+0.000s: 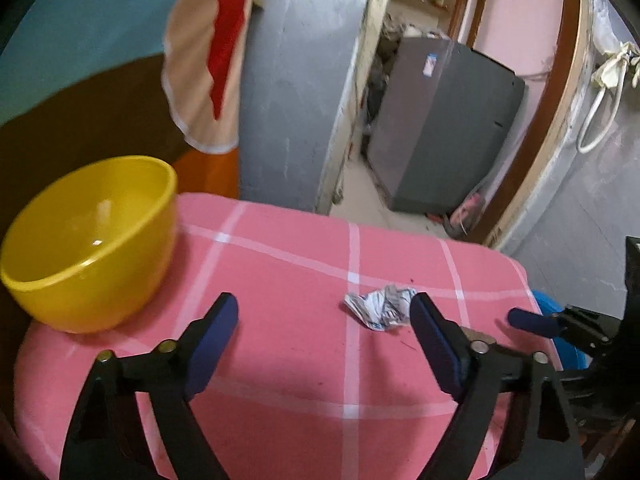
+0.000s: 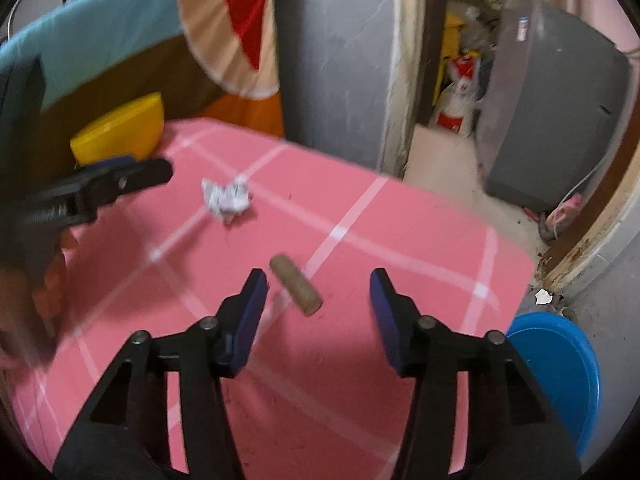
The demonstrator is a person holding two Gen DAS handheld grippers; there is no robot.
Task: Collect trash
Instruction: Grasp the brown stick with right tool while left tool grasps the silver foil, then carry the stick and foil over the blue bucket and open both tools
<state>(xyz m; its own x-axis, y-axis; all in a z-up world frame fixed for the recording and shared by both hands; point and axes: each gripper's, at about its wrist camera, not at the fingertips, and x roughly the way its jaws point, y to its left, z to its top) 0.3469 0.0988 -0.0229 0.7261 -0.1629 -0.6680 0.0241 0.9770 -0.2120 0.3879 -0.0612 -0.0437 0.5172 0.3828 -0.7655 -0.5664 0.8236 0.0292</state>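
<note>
A crumpled white paper ball (image 1: 380, 306) lies on the pink checked tablecloth (image 1: 280, 280). My left gripper (image 1: 324, 308) hovers over it, open, with the paper just inside its right finger and untouched. A short brown cylinder (image 2: 296, 290) lies between the fingers of my right gripper (image 2: 320, 284), nearer the left finger; the pads do not press it, so it is open. The right wrist view also shows the paper ball (image 2: 226, 198) farther back and my left gripper (image 2: 132, 172) coming in from the left. A yellow bowl (image 1: 92, 240) stands at the table's back left.
A blue bucket (image 2: 560, 368) sits on the floor past the table's right edge. A striped towel (image 1: 204, 56) hangs on the wall behind. A grey appliance (image 1: 444, 128) stands in the doorway beyond the table's far edge.
</note>
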